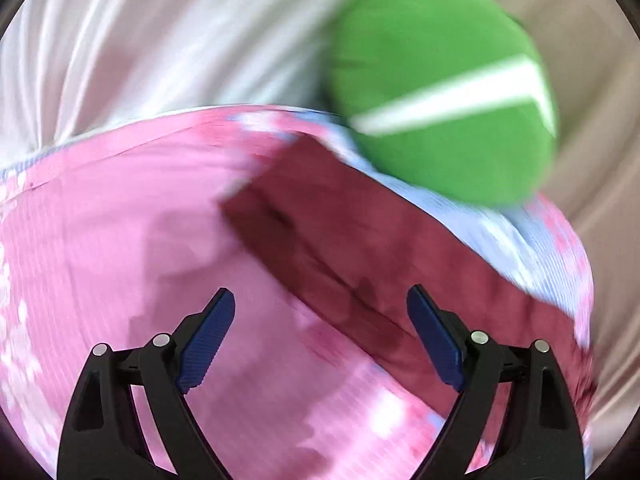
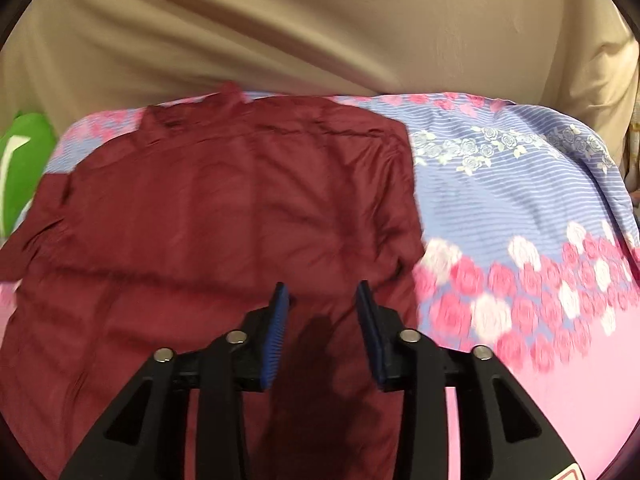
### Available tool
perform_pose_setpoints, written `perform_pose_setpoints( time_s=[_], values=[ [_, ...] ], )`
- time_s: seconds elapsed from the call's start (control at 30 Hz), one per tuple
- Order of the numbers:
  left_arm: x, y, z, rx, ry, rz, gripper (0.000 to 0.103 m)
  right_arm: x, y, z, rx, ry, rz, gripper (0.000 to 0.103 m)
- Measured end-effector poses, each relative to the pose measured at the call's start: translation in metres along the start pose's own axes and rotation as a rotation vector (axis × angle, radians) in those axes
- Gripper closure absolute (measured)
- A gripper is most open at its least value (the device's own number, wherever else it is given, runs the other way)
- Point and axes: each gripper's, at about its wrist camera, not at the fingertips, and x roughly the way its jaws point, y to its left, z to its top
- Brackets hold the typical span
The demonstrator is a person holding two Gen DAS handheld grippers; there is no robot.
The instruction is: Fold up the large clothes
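Observation:
A dark red garment (image 2: 224, 208) lies spread flat on a floral bed sheet (image 2: 520, 208), its collar at the far edge and its right side folded in to a straight edge. My right gripper (image 2: 322, 300) hovers above the garment's near part, jaws partly apart with nothing between them. In the blurred left wrist view the same red garment (image 1: 360, 240) runs diagonally across the pink sheet (image 1: 100, 220). My left gripper (image 1: 320, 304) stands wide open above the sheet, just short of the garment's edge, holding nothing.
A green cushion (image 1: 440, 80) with a white stripe sits at the bed's far corner, also the green cushion (image 2: 20, 168) at the left edge of the right wrist view. Beige cloth (image 2: 320, 32) rises behind the bed. Pale curtain folds (image 1: 140, 40) hang beyond the sheet.

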Motion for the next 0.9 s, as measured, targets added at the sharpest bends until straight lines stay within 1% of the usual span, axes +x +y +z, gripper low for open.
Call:
perform_pose_setpoints(
  time_s=[0.03,0.07,0.1,0.13,0.17,0.2,0.23,0.27,0.33,0.4,0.43,0.47,0.53,0.57,0.6,0.67,0.7,0.77,0.8,0.83,0.87,0.9],
  values=[
    [0.002,0.010,0.005,-0.029,-0.006,0.015,0.019,-0.007,0.004,-0.006,-0.007,0.000,0.011,0.063],
    [0.005,0.019,0.009,-0.057,-0.009,0.009,0.019,-0.014,0.008,-0.012,-0.012,-0.002,0.024,0.062],
    [0.009,0.027,0.013,-0.082,-0.001,-0.016,0.020,-0.022,0.012,-0.020,-0.015,-0.001,0.042,0.060],
    [0.013,0.032,0.016,-0.111,-0.002,-0.028,0.024,-0.029,0.016,-0.028,-0.018,0.002,0.060,0.059],
    [0.013,0.032,0.017,-0.119,-0.016,-0.028,0.025,-0.033,0.020,-0.034,-0.019,0.003,0.071,0.058],
    [0.015,0.030,0.020,-0.117,-0.024,-0.037,0.031,-0.037,0.024,-0.042,-0.019,0.009,0.082,0.055],
    [0.018,0.028,0.021,-0.110,-0.016,-0.050,0.044,-0.039,0.026,-0.047,-0.020,0.013,0.084,0.054],
    [0.022,0.025,0.024,-0.100,-0.002,-0.063,0.051,-0.040,0.028,-0.051,-0.020,0.018,0.086,0.053],
    [0.027,0.020,0.027,-0.077,0.026,-0.081,0.079,-0.037,0.029,-0.061,-0.023,0.028,0.084,0.052],
    [0.028,0.002,0.024,-0.036,0.026,-0.077,0.095,-0.032,0.029,-0.069,-0.018,0.048,0.082,0.051],
    [0.022,-0.007,0.023,-0.010,0.011,-0.083,0.098,-0.029,0.027,-0.072,-0.004,0.060,0.082,0.051],
    [0.018,-0.017,0.024,0.013,-0.008,-0.089,0.099,-0.024,0.031,-0.070,0.007,0.064,0.085,0.051],
    [-0.006,-0.052,0.021,0.098,-0.065,-0.135,0.101,-0.026,0.025,-0.072,0.034,0.061,0.104,0.049],
    [-0.013,-0.064,0.019,0.126,-0.080,-0.150,0.101,-0.026,0.024,-0.073,0.043,0.064,0.112,0.049],
    [-0.033,-0.094,0.011,0.202,-0.113,-0.195,0.101,-0.024,0.022,-0.073,0.051,0.069,0.119,0.049],
    [-0.059,-0.133,-0.003,0.295,-0.142,-0.255,0.101,-0.023,0.023,-0.072,0.062,0.069,0.127,0.049],
    [-0.077,-0.163,-0.016,0.361,-0.161,-0.305,0.101,-0.023,0.024,-0.072,0.064,0.068,0.129,0.048],
    [-0.109,-0.210,-0.043,0.467,-0.181,-0.395,0.101,-0.022,0.025,-0.072,0.066,0.065,0.131,0.048],
    [-0.129,-0.246,-0.069,0.538,-0.186,-0.464,0.101,-0.022,0.025,-0.072,0.068,0.066,0.135,0.047],
    [-0.141,-0.271,-0.090,0.591,-0.180,-0.515,0.101,-0.021,0.024,-0.072,0.071,0.066,0.139,0.047],
    [-0.151,-0.297,-0.113,0.640,-0.167,-0.562,0.101,-0.021,0.023,-0.072,0.061,0.043,0.143,0.047],
    [-0.155,-0.315,-0.130,0.672,-0.153,-0.591,0.101,-0.022,0.023,-0.073,0.065,0.041,0.147,0.047]
  ],
)
